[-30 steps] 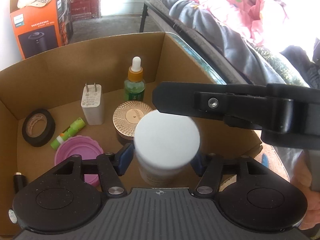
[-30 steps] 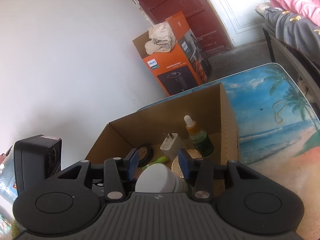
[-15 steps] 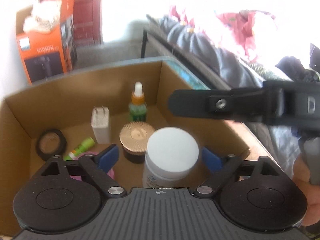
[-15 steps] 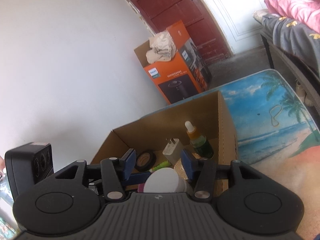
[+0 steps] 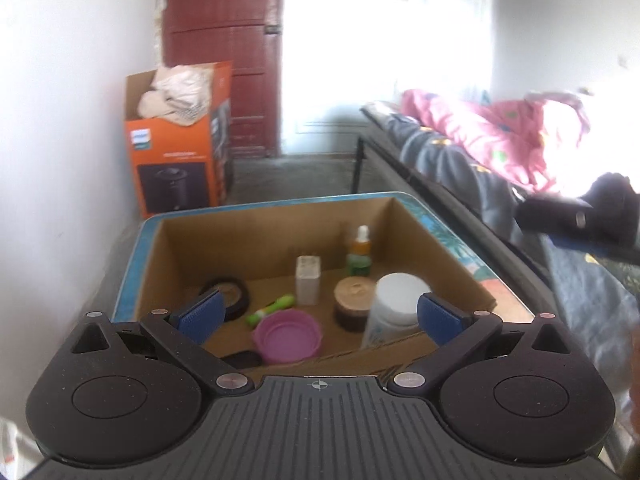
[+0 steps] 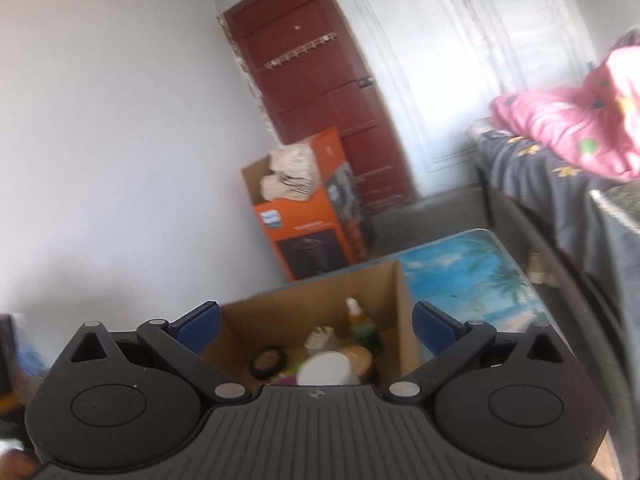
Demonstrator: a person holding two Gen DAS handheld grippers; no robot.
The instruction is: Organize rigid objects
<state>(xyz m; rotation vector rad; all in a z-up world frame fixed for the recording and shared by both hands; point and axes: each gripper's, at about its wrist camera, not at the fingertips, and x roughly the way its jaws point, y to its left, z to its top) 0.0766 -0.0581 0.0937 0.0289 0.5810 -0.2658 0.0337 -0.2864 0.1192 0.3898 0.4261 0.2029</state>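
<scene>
My left gripper [image 5: 318, 314] hangs over the near edge of the cardboard box [image 5: 256, 236], its blue fingers [image 5: 200, 316] spread wide, having just been opening, with nothing pinched between them. Reading the box from left to right in the left wrist view: a roll of black tape [image 5: 230, 296] leans near the left wall, a green tube [image 5: 270, 307] lies beside it, and a purple lid [image 5: 289, 335] sits in front of the tube. A white charger [image 5: 307, 280] stands upright toward the back, then a jar with a gold lid [image 5: 353, 298], with a green dropper bottle [image 5: 359, 258] behind it. The white jar [image 5: 394, 308] stands upright by the right wall, clear of both fingers. The box rests on the bench [image 6: 472, 280], whose top carries a beach print. My right gripper [image 6: 316, 330] is also over the box, its fingers [image 6: 434, 328] wide apart after opening, gripping nothing; the white jar's top shows below them.
</scene>
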